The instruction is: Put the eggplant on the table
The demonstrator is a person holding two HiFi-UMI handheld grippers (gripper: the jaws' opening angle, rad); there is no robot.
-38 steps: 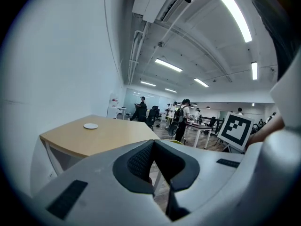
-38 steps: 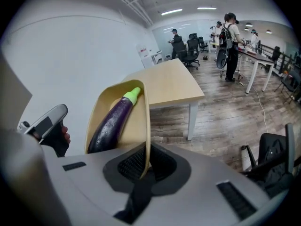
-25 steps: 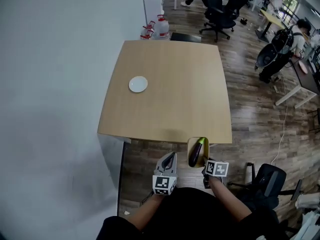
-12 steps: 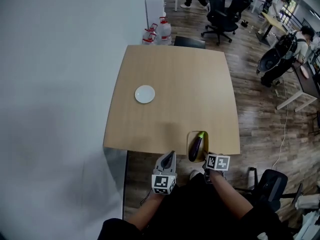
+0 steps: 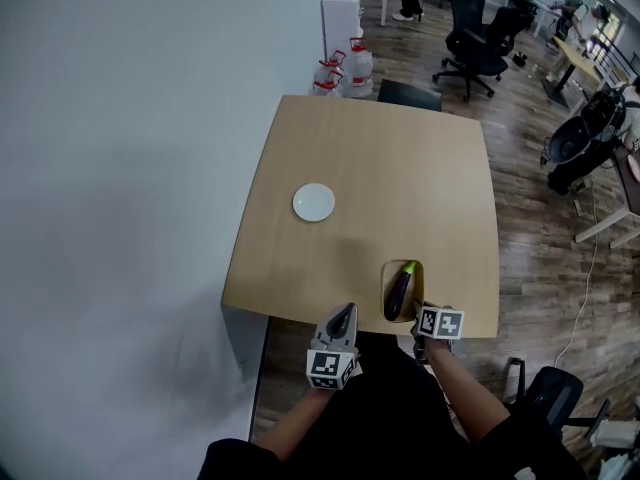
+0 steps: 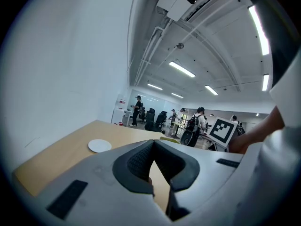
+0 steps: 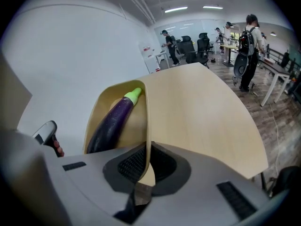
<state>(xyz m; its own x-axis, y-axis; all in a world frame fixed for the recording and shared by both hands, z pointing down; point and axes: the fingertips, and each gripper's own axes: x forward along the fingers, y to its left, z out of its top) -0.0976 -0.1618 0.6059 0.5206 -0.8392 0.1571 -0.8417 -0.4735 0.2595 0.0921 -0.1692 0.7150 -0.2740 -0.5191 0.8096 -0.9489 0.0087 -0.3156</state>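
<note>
The left tongs [image 5: 344, 311] are kept shut, empty. The wooden tray [image 5: 388, 271] is clamped at its rim by the right tongs [image 5: 421, 317] and is now carried over the worktop's [image 5: 400, 178] near edge, unlike earlier. Within it, the eggplant [image 5: 399, 293] is laid lengthwise, stem toward 12 o'clock.

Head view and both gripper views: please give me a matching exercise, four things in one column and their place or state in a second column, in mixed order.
1. dark purple eggplant
2. small round white plate
3. right gripper
4. left gripper

a. shut, nothing between its jaws
b. lies in the shallow light wooden tray
c. rests on the light wooden table
d. shut on the tray's rim

Pairs: 1-b, 2-c, 3-d, 4-a.
</note>
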